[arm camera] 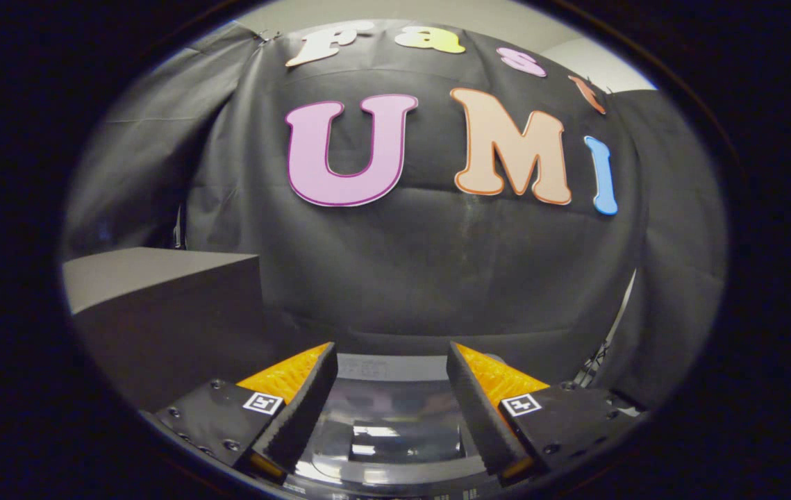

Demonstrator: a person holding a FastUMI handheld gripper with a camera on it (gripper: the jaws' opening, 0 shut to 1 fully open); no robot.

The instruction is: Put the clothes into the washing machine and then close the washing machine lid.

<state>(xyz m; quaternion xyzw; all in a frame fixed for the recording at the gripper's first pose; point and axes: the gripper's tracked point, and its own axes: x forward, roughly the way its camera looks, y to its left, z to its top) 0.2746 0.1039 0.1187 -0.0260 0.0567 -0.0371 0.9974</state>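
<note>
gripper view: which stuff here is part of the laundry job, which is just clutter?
Job:
- washing machine, its glossy lid seen between and below the tongs
- tongs, open, fingers apart, holding nothing

Lying about:
- dark box beside the washing machine, beyond one finger
- black cloth wall behind everything

No clothes can be made out.

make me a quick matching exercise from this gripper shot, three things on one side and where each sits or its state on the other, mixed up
Things:
1. glossy transparent washing machine lid
2. dark grey box-shaped block
3. gripper with orange and black fingers

Place or state:
A. open, nothing held
B. below and between the fingers, reflecting light
C. off to the left, beyond the left finger

Pairs: 1-B, 2-C, 3-A
</note>
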